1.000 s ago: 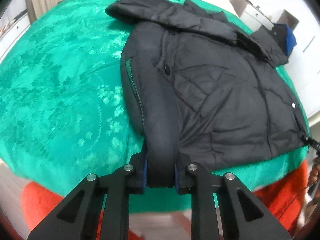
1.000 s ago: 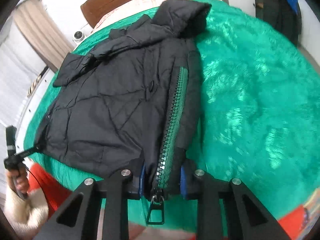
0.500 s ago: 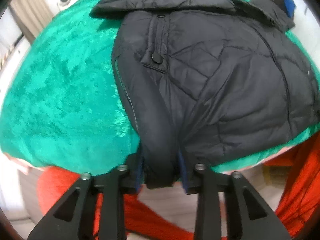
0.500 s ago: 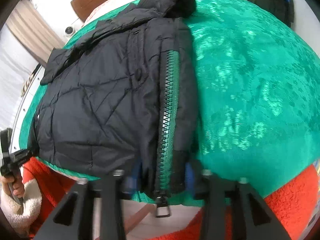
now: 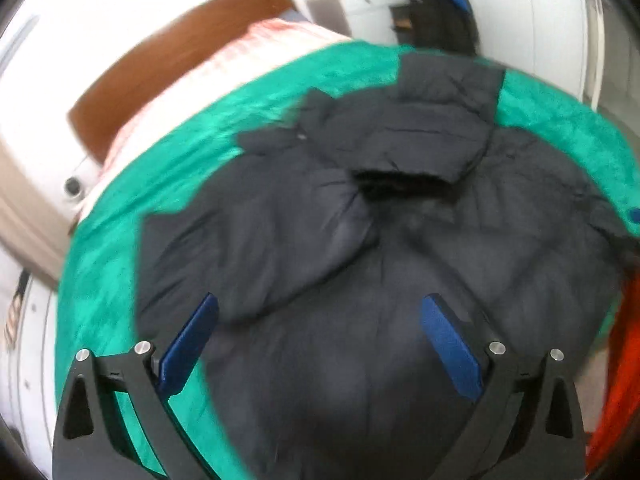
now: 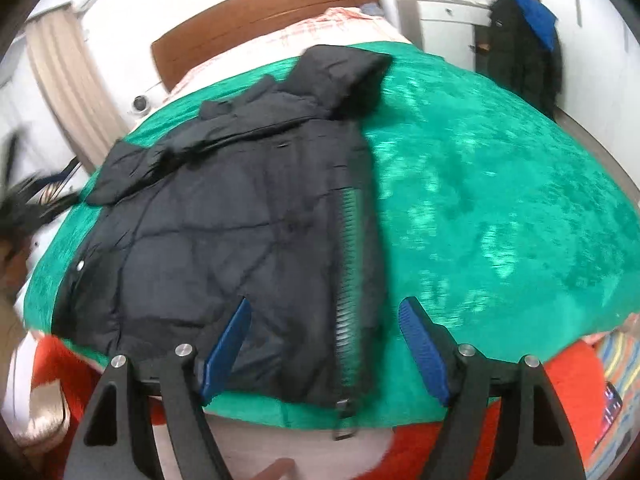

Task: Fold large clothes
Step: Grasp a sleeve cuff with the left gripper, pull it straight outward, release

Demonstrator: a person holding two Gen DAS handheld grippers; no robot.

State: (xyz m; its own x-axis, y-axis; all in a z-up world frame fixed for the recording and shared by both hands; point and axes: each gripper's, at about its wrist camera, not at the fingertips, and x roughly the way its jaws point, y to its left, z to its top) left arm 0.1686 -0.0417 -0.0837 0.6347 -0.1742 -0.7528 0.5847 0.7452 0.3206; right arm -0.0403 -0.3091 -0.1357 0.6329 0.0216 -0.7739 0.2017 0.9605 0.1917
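A black quilted jacket [image 6: 224, 236] lies flat on a green bedspread [image 6: 500, 208], hood [image 6: 340, 76] toward the headboard and its green zipper edge [image 6: 350, 264] along the right side. My right gripper [image 6: 324, 340] hovers over the jacket's hem near the zipper. Its jaws are opening, and the blue pads [image 6: 424, 348] stand apart from the cloth. The left wrist view is blurred. It shows the jacket [image 5: 360, 280] from above, filling the middle. My left gripper [image 5: 320, 332] has its jaws still opening and spread very wide above the fabric, gripping nothing.
A brown wooden headboard [image 6: 264, 12] stands at the far end of the bed. Dark and blue clothes [image 6: 520, 48] hang by a white cabinet at the back right. Orange fabric [image 6: 560, 392] lies below the bed's near edge. A person's dark hair [image 6: 24, 208] shows at the left.
Both grippers have let go of the jacket's hem and spread their jaws. The left one has swung over the jacket and rolled; the right one has drawn back slightly.
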